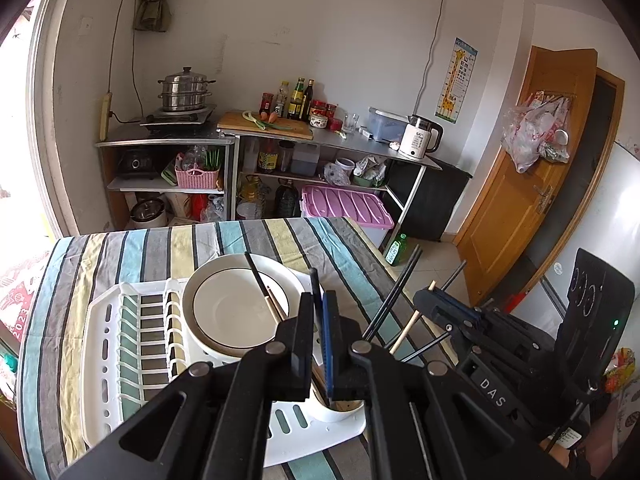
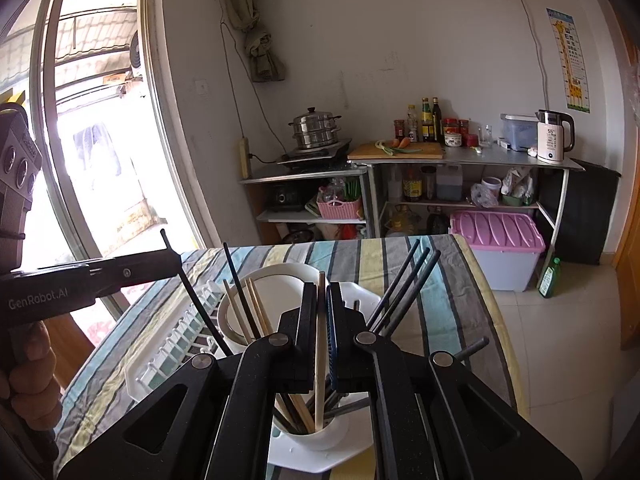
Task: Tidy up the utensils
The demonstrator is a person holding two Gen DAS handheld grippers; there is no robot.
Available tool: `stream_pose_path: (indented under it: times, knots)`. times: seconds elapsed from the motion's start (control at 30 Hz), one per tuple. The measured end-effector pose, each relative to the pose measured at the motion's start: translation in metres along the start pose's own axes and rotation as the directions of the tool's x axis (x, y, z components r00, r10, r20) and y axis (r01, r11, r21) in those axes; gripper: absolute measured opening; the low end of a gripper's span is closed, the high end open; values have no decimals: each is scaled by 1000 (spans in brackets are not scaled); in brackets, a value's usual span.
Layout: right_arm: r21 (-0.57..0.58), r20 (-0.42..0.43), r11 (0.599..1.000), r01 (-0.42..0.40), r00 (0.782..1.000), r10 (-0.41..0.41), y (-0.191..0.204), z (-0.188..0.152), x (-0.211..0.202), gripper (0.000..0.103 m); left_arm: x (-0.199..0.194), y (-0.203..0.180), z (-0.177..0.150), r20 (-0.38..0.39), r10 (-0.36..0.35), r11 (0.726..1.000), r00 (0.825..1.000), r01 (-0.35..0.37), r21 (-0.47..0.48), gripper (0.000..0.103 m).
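A white dish rack (image 1: 120, 344) sits on the striped tablecloth, with a white bowl (image 1: 236, 312) in it and a white utensil cup (image 2: 312, 438) at its right end holding several black and wooden chopsticks. My left gripper (image 1: 320, 300) is shut on a black chopstick (image 1: 315, 280) above the cup. My right gripper (image 2: 322, 292) is shut on a light wooden chopstick (image 2: 320, 344) whose lower end stands in the cup. The right gripper also shows in the left wrist view (image 1: 432, 300). The left gripper shows in the right wrist view (image 2: 176, 260), holding the black chopstick (image 2: 192, 300).
The table (image 1: 80, 264) has its right edge near the rack. Behind it stand metal shelves (image 1: 240, 148) with a steamer pot, bottles, cutting board and kettle. A pink-lidded bin (image 1: 344, 208) and a green bottle (image 1: 396, 250) stand on the floor. A wooden door (image 1: 532, 184) is at right.
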State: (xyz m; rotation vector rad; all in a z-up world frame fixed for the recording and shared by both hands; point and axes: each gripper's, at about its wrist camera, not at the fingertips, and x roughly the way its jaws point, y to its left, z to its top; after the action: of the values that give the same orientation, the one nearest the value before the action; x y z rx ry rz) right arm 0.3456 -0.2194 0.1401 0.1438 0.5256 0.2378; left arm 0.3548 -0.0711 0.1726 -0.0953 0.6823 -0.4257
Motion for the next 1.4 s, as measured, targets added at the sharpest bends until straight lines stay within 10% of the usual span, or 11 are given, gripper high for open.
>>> stream_pose_path:
  times: [0.8, 1.4]
  knots:
    - [-1, 12, 1000, 23, 1000, -23, -15, -7, -25, 14, -2, 18, -20, 22, 136, 991, 990, -137, 13, 7]
    - [-57, 59, 998, 28, 998, -25, 20, -95, -122, 30, -72, -1, -145, 107, 189, 982, 976, -190, -3, 21]
